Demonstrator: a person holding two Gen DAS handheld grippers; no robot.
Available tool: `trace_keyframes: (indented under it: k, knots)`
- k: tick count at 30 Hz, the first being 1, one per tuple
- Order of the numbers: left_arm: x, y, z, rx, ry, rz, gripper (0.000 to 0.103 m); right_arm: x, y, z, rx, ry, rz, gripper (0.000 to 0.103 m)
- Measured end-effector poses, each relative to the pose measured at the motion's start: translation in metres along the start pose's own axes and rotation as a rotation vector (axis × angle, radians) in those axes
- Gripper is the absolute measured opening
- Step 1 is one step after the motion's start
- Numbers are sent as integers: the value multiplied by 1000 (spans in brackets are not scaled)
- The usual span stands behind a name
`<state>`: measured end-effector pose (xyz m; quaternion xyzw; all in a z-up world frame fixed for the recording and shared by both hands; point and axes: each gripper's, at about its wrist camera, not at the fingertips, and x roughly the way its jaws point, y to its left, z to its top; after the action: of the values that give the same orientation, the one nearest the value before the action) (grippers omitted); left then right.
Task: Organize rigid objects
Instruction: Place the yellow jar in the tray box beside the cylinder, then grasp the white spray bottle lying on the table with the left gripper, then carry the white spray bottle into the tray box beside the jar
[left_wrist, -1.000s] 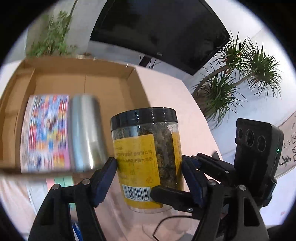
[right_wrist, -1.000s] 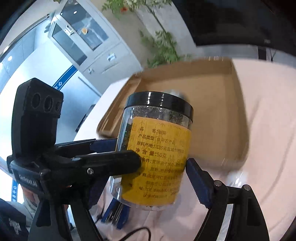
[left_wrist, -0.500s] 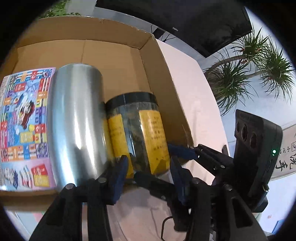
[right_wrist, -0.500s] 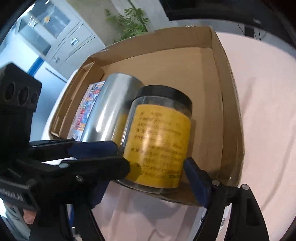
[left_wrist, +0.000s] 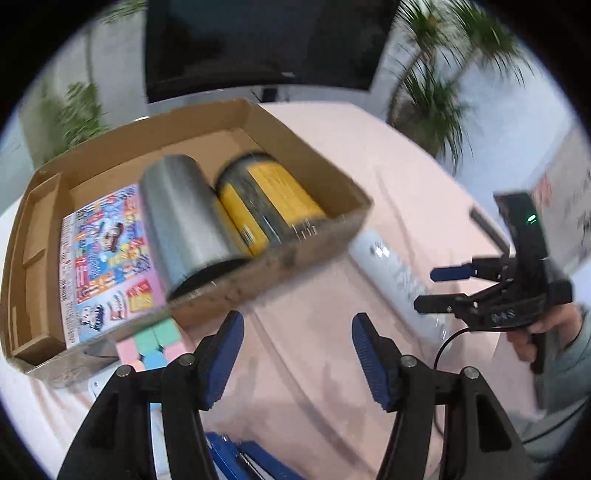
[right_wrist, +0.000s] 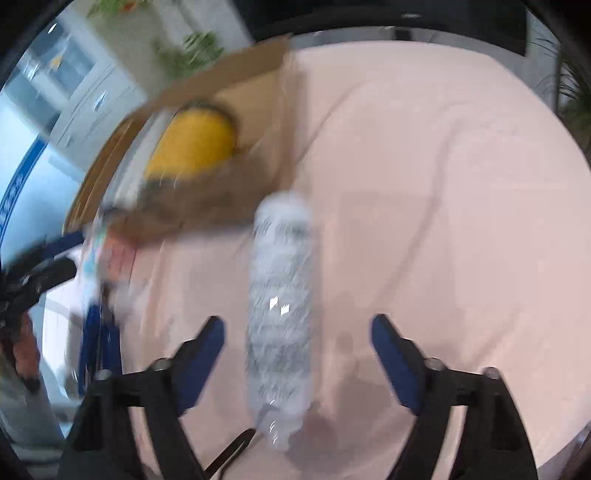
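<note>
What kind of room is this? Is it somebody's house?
Probably an office or meeting room, not a house. A big dark screen hangs on the wall, potted plants stand beside it, and metal cabinets with glass doors line one side. A table with a pink cloth fills the middle.

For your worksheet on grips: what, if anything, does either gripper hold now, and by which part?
Nothing is held. The left gripper and right gripper are open; the clear bottle lies untouched between the right jaws.

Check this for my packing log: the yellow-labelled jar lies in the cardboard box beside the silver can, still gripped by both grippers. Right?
Not quite: the left wrist view shows the yellow-labelled jar in the cardboard box beside the silver can, but gripped by neither gripper; left gripper and right gripper are open.
</note>
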<state>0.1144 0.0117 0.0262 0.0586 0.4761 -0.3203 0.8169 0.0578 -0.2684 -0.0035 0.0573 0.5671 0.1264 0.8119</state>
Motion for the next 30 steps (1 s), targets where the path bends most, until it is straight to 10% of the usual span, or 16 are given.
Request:
trace_keyframes:
  k: [8,13,17,22,30]
  knots:
    - [5,-38,4,222,-21,-18,60,2,58,-39,-315,-6,6,51]
    - [30,-46,9,301,68,-91,60,-12,62,-64,-613,22,114,44]
    - [62,-58,0,389,203,-212,60,-14,31,-60,-747,119,23,43]
    - [71,-72,-17,385,317,-360,56,-32,-26,-4,-469,11,-164,43]
    - [88,-81,-27,164,446,-359,45,-34,-29,-10,57,3,138,56]
